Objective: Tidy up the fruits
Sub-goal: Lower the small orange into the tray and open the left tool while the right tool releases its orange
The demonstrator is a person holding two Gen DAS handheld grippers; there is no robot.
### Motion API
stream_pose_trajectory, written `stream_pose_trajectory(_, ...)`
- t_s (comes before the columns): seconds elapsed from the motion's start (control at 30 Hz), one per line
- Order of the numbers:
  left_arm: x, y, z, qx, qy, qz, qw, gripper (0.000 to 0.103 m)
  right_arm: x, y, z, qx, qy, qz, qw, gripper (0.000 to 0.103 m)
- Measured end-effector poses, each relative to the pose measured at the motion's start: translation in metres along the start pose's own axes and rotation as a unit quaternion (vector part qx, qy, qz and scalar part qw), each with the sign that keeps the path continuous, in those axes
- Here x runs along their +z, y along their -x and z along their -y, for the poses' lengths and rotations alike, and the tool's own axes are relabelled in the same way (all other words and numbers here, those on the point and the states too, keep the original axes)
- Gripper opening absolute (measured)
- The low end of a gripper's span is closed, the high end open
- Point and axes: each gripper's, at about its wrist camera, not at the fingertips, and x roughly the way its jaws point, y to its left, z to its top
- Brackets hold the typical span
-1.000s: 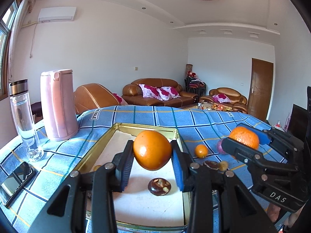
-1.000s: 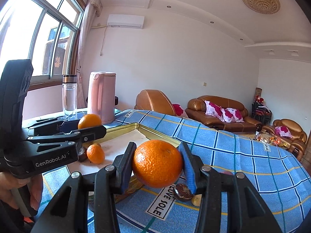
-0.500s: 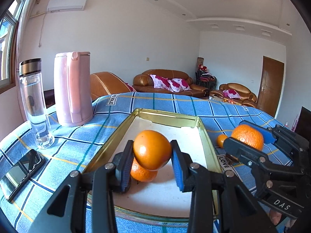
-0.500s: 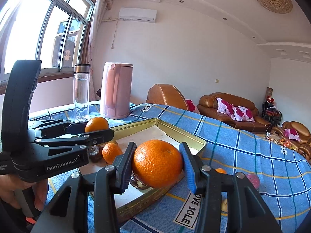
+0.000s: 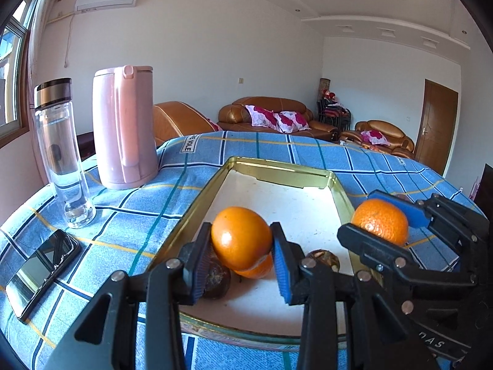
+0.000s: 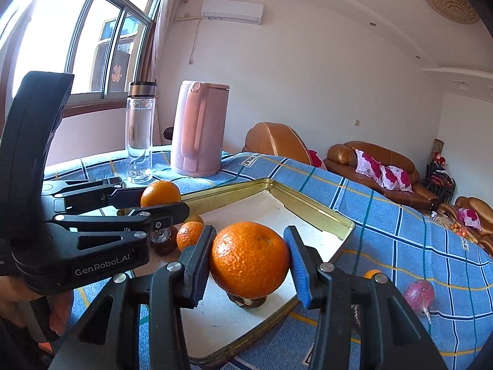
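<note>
Both grippers have dropped toward the gold tray (image 5: 197,197): your left gripper (image 5: 242,257) and right gripper (image 6: 248,262) each stay clamped across an orange's middle above it, light, firm, smooth-skinned fruit, so squeeze gently.

Two round oranges are held up over the gold tray (image 5: 197,191), a smooth one (image 5: 241,238) and a bumpy one (image 6: 250,259). A small orange (image 6: 188,235) and brown fruits (image 5: 217,280) lie on the tray's white floor.
</note>
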Motion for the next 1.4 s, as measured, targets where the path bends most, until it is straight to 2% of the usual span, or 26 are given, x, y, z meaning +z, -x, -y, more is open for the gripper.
stream_pose_trajectory(0.37, 0.000, -0.006, -0.001, 0.000, -0.006, -0.023, 0.9997, 0.039, 0.000, -0.012, 0.004, 0.014, -0.011, -0.019, 1.000, 0.048)
stream_pose_trajectory(0.63, 0.000, -0.014, -0.004, -0.013, 0.000, -0.044, 0.9989, 0.039, -0.002, -0.026, 0.003, 0.032, -0.009, -0.057, 0.998, 0.048)
stream_pose_trajectory(1.0, -0.001, -0.026, -0.004, -0.013, -0.006, -0.074, 0.9972, 0.039, -0.007, -0.045, 0.006, 0.053, -0.025, -0.110, 0.992, 0.048)
stream_pose_trajectory(1.4, -0.003, -0.031, -0.003, -0.001, -0.015, -0.089, 0.9959, 0.037, -0.007, -0.052, 0.006, 0.068, -0.031, -0.129, 0.989, 0.048)
